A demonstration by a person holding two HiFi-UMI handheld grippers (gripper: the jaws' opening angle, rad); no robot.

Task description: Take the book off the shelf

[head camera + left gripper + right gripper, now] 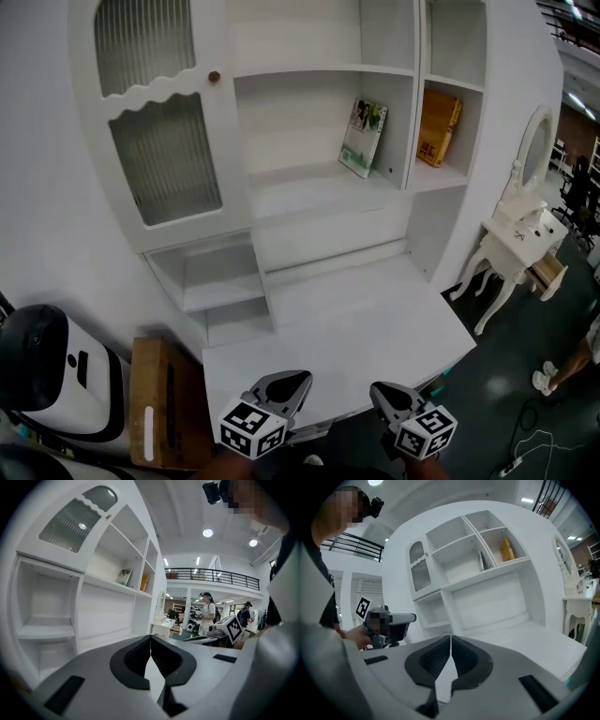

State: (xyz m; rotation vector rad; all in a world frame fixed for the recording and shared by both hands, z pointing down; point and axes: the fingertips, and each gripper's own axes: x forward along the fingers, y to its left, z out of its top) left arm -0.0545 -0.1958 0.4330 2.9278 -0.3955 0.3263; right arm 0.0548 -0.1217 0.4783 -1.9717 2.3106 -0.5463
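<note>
Head view: left gripper [300, 379] and right gripper [377, 388] low at the front edge of the desk [375, 328], well apart from the shelf [323, 70], likely staged for the reach. Green book [364, 138] leaning on the divider in the middle compartment, orange book [438, 128] leaning in the right one.
Left gripper view: jaws pressed together, nothing between.
Right gripper view: same, closed and empty, aimed at the shelves.

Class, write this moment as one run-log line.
left gripper: shut, empty | right gripper: shut, empty | green book: leaning on shelf, untouched
</note>
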